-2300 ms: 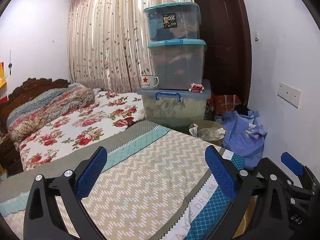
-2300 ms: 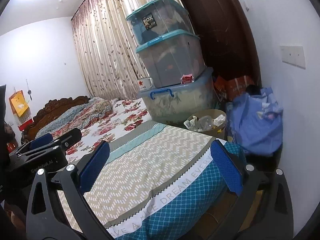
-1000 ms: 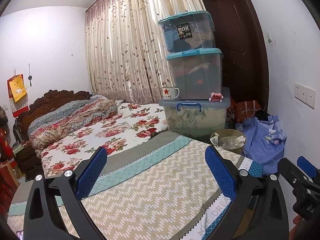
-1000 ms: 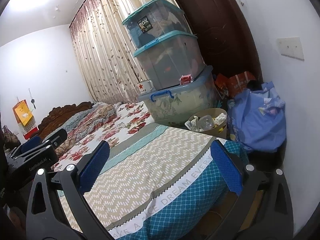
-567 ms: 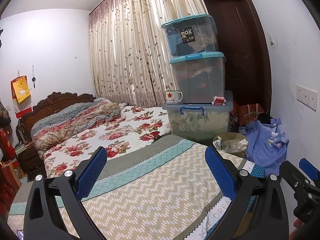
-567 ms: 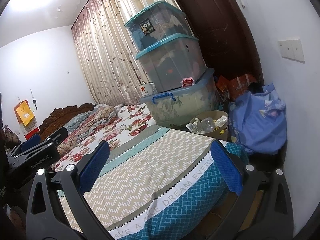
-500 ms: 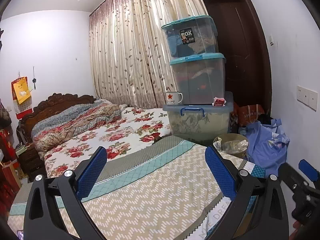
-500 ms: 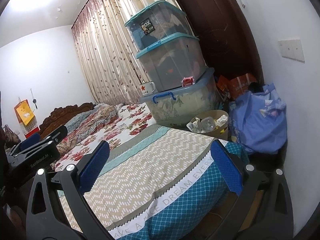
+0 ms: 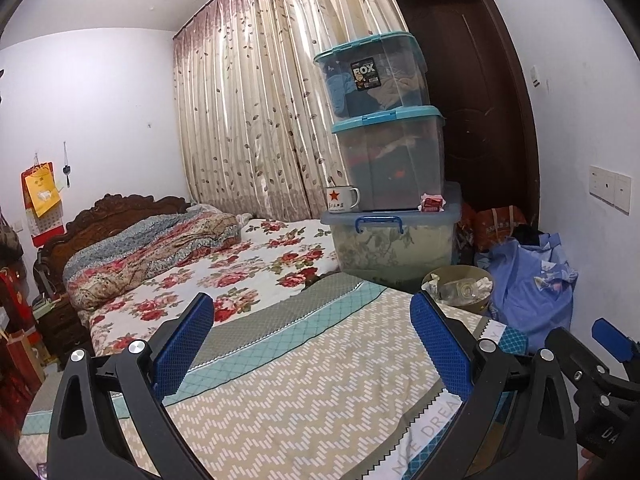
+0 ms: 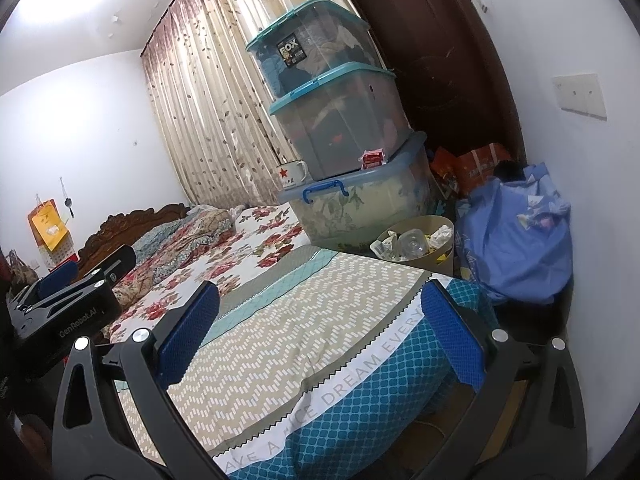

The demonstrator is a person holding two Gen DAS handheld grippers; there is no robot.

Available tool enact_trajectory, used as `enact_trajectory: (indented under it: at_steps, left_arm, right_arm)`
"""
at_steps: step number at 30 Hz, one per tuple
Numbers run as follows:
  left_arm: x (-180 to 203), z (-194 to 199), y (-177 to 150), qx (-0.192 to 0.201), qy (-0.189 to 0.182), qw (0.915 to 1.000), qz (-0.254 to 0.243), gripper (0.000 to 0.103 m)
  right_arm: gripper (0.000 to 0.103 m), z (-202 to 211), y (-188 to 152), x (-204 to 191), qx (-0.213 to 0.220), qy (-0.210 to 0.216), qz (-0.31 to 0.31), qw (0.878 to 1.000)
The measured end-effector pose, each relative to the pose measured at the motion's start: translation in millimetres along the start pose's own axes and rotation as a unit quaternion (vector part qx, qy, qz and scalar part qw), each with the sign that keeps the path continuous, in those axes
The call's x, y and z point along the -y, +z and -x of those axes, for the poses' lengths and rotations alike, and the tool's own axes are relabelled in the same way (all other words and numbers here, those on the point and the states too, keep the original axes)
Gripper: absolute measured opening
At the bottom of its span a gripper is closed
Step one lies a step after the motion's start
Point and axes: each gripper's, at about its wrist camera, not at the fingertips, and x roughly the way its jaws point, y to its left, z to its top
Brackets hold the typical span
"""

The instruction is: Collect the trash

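A round tan trash bin (image 9: 460, 290) (image 10: 420, 246) stands on the floor past the foot of the bed, holding a clear plastic bottle (image 10: 412, 245) and crumpled paper. My left gripper (image 9: 312, 344) is open and empty above the zigzag quilt (image 9: 312, 380). My right gripper (image 10: 320, 328) is open and empty above the same quilt (image 10: 280, 340). The right gripper shows at the right edge of the left wrist view (image 9: 600, 364); the left gripper shows at the left of the right wrist view (image 10: 68, 300).
Three stacked plastic storage boxes (image 9: 384, 176) stand beyond the bin, with a star mug (image 9: 340, 199) and a small red packet (image 9: 433, 202) on the lowest lid. A blue cloth bag (image 10: 516, 236) sits by the white wall. A floral bed (image 9: 224, 272) lies left.
Both grippers have drawn back and up from the bin and boxes, so more of the room and bed shows. Both stay open and empty.
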Motion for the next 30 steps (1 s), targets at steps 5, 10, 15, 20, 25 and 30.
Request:
enact_trajectory:
  at_steps: [5,10,15,20,25,30]
  left_arm:
    - [-6,1,1,-0.010,0.001,0.9999,0.013,0.094]
    - [-14,-7,-4,-0.040,0.011,0.9987,0.031,0.094]
    - [-21,-8,-5,-0.045,0.010,0.9981,0.042,0.094]
    - [-19,-4,-6,-0.041,0.011,0.9986,0.033,0.094]
    - [-17,-3,-6,-0.040,0.011,0.9987,0.031,0.094]
    - [-15,-2,-6,-0.039,0.008,0.9988,0.029,0.094]
  right_arm:
    - [0.100,1,0,0,0.002,0.000,0.002,1.000]
    - [0.100,1,-2,-1,0.000,0.000,0.001,1.000]
    - [0.100,3,-3,-3,-0.001,0.003,0.006,1.000]
    - [0.100,2,-5,-3,-0.003,0.004,0.005,1.000]
    - [0.100,3,-5,-4,-0.001,0.005,0.008,1.000]
    - [0.100,5,-6,-4,0.000,0.006,0.008,1.000]
